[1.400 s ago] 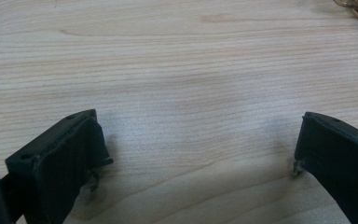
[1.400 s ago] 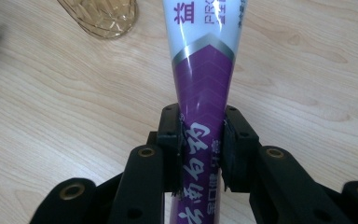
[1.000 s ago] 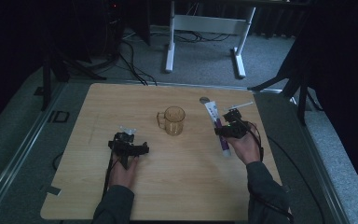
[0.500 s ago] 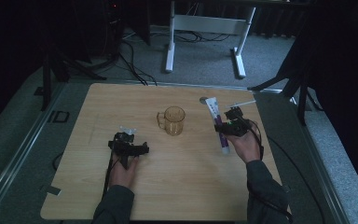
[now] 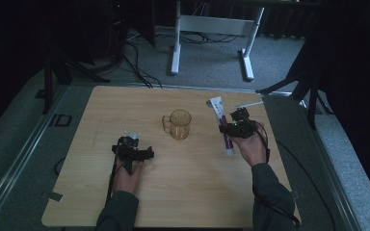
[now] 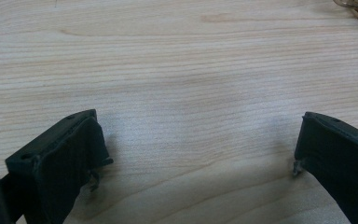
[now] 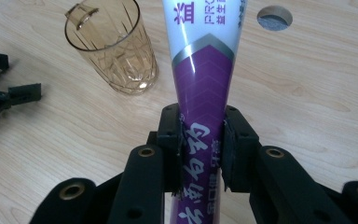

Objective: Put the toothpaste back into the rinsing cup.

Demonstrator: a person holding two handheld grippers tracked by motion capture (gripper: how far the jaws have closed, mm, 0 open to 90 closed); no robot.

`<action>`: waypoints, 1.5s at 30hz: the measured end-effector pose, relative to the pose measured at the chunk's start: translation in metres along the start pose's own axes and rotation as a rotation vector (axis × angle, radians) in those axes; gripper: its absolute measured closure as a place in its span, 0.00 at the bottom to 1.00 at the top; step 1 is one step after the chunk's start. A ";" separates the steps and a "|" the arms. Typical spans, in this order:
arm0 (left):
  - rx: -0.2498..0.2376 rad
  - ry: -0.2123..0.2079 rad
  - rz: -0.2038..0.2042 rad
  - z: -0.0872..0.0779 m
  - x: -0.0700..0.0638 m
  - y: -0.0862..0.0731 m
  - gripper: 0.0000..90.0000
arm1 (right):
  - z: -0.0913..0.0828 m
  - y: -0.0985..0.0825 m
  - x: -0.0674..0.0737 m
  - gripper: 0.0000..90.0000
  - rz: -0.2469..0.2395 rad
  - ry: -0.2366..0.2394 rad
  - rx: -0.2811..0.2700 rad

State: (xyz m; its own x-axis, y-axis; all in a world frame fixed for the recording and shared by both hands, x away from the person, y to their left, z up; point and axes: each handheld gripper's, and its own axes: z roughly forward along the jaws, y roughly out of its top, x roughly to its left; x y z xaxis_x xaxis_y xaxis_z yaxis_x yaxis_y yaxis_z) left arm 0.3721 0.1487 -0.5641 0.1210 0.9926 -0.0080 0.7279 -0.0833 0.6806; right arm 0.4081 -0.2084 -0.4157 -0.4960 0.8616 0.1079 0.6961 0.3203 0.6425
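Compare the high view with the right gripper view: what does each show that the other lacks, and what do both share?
High view alone: both of the person's hands, the white frame on the floor, the whole table.
Right gripper view alone: the right gripper with its jaws shut on the tube's purple part, and the print on it.
Both: tube, cup, left gripper, wooden tabletop.

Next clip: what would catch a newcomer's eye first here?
The purple-and-white toothpaste tube, clamped between the jaws of the right gripper, lies lengthwise on the right of the light wooden table. Left of it, near the table's middle, stands an amber see-through plastic mug with a handle. The left gripper rests open on bare wood.
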 end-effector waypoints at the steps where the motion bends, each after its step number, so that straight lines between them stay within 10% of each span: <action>1: 0.000 0.000 0.000 0.000 0.000 0.000 0.00 | 0.000 0.001 0.000 0.81 -0.002 0.000 -0.005; 45: 0.001 -0.001 0.000 0.000 0.000 0.000 0.00 | 0.005 0.026 0.017 0.81 -0.032 0.044 -0.102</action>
State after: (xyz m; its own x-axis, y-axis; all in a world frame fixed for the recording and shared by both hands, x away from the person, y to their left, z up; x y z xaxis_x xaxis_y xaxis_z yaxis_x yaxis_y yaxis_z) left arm 0.3721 0.1488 -0.5640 0.1219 0.9925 -0.0083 0.7286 -0.0838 0.6797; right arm 0.4203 -0.1837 -0.4013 -0.5408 0.8329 0.1179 0.6243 0.3035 0.7198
